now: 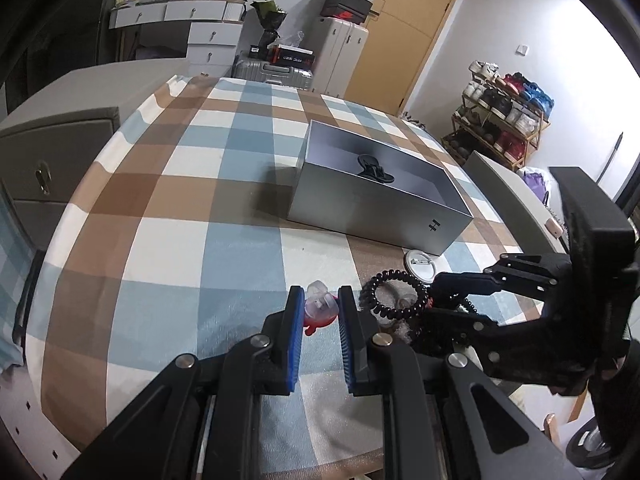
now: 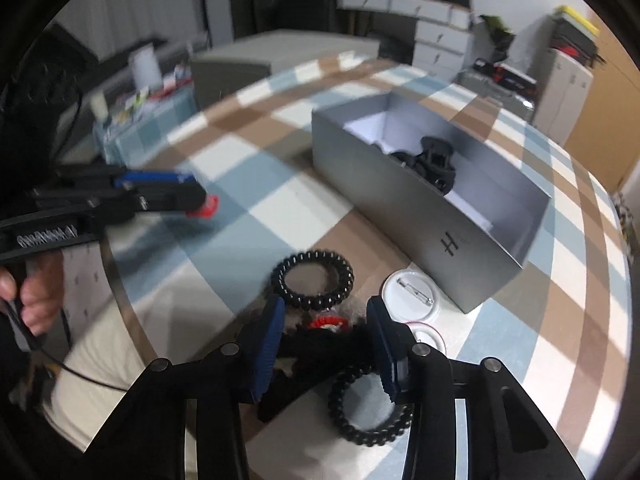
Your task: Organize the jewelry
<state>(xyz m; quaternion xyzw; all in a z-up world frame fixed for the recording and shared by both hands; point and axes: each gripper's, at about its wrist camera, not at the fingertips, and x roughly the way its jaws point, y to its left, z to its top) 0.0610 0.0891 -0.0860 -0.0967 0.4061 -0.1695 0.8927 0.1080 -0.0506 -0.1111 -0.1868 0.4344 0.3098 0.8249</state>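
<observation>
**Desk:** Start with the tools. What have they got?

**Operator:** My left gripper (image 1: 319,308) is clenched on a small red-and-clear hair clip (image 1: 318,309), pinched at its tips above the checked tablecloth (image 1: 180,240). My right gripper (image 2: 326,330) straddles a dark fuzzy hair tie (image 2: 320,350) with a red trim; whether its blue pads (image 2: 269,344) already press on it, I cannot tell, since that view is blurred.

**Desk:** What lies around it?

**Operator:** Near the right gripper, one black coil hair band (image 2: 313,280) lies just beyond the tips, another coil band (image 2: 370,408) nearer, under the right finger. A white pin badge (image 2: 412,296) sits just right of the tips, touching the box's near corner.

**Desk:** And the destination?

**Operator:** The grey box (image 1: 372,220), open-topped, stands farther out and to the right of both tools, its long axis running near-right to far-left in the right wrist view. A black claw clip (image 2: 434,160) already lies inside.

**Desk:** Which hand goes first?

**Operator:** I judge the right hand nearer the box; either must carry forward and rightward over the near wall.
</observation>
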